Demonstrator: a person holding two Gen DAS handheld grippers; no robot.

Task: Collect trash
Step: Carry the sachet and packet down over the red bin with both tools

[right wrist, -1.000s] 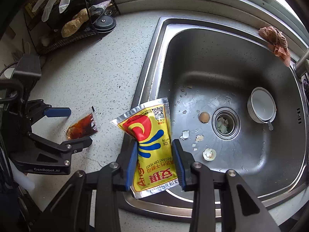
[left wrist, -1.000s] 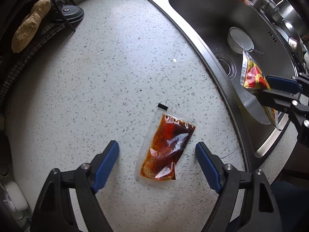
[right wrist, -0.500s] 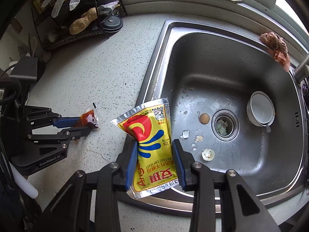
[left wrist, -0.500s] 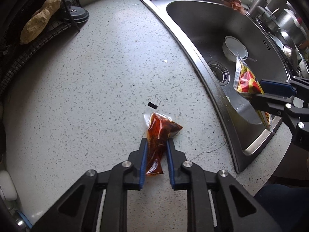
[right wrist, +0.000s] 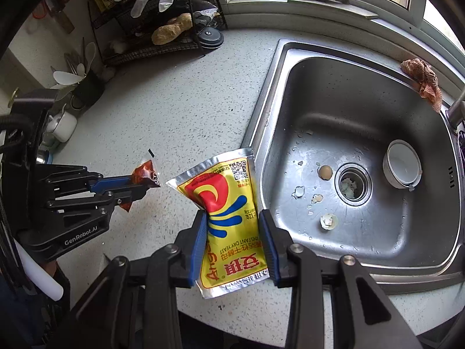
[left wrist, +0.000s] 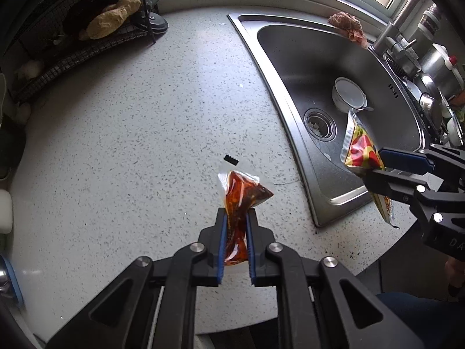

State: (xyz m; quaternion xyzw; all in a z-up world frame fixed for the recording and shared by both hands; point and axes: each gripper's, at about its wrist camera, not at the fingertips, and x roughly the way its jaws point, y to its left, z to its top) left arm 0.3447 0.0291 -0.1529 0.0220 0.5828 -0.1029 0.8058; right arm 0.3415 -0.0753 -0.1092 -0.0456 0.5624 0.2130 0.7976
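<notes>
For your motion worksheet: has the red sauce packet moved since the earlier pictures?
Yes. The sauce packet, once flat on the counter near the small black scrap, is now pinched in the closing left gripper, lifted off it.

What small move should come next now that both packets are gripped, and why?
Probably carry both away to a bin, none in view. The left hand-held gripper, jaws closing, pinches the sauce packet; the right hand-held gripper clamps the yeast packet. Eggshell pieces wait in the sink.
</notes>
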